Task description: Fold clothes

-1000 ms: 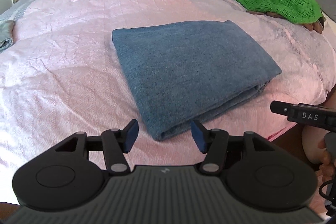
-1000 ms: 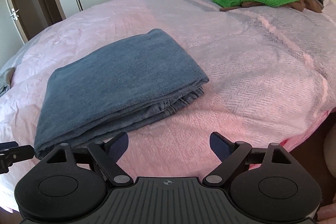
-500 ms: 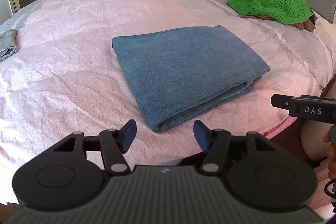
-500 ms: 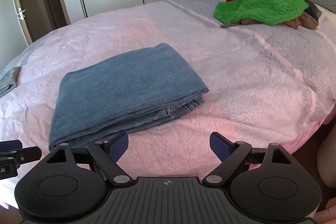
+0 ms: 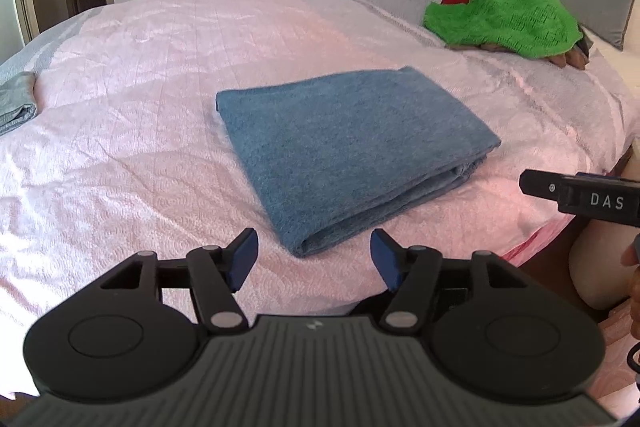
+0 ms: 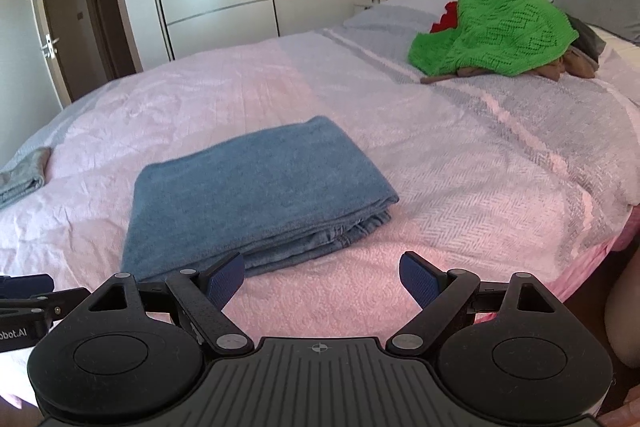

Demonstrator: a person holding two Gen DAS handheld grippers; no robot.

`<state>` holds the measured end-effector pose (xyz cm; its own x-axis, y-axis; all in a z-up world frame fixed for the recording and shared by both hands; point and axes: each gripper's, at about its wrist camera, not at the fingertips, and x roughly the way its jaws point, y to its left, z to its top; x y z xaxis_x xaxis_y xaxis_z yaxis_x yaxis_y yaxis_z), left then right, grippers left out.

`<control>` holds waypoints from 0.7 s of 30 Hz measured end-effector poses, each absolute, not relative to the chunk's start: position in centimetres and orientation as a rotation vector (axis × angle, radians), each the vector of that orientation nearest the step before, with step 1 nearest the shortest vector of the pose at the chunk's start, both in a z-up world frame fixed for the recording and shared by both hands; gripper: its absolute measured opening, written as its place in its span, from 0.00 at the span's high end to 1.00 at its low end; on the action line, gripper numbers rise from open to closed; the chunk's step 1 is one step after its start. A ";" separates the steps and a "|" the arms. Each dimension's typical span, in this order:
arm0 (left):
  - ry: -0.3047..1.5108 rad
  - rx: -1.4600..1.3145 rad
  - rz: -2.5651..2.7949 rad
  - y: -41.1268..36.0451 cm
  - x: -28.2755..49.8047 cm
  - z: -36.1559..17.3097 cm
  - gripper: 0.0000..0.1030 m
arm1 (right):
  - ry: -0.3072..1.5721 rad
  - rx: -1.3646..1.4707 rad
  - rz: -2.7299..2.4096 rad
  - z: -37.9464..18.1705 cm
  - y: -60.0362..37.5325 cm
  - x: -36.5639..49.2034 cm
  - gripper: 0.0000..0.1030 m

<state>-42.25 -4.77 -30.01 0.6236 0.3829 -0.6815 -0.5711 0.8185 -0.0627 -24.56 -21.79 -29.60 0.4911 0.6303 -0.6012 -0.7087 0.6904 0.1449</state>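
blue garment (image 5: 344, 143) folded flat, layered edges showing; both grippers' jaws wide, empty.

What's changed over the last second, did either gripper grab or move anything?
Nothing was grabbed or released. Both the left gripper and right gripper drew back and up from the folded jeans, which now look smaller and farther off in both views. Both stayed open and empty. The jeans, the green sweater pile and the grey garment lie where they were on the bed.
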 end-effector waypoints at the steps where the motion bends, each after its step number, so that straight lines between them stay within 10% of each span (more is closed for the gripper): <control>1: 0.698 -0.295 0.556 -4.6 -42.4 -29.9 0.41 | 0.676 -0.117 0.813 -29.6 -21.9 -24.4 0.15; 21: 0.667 -0.590 0.588 4.3 -43.0 -33.4 0.40 | 1.022 0.238 0.775 -36.1 -22.9 -16.3 0.15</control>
<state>-43.03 4.34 -33.39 0.6405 0.3041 -0.7052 -0.6617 0.6846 -0.3058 -16.34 -22.93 -36.12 0.2875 0.6788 -0.6757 -0.4678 0.7151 0.5193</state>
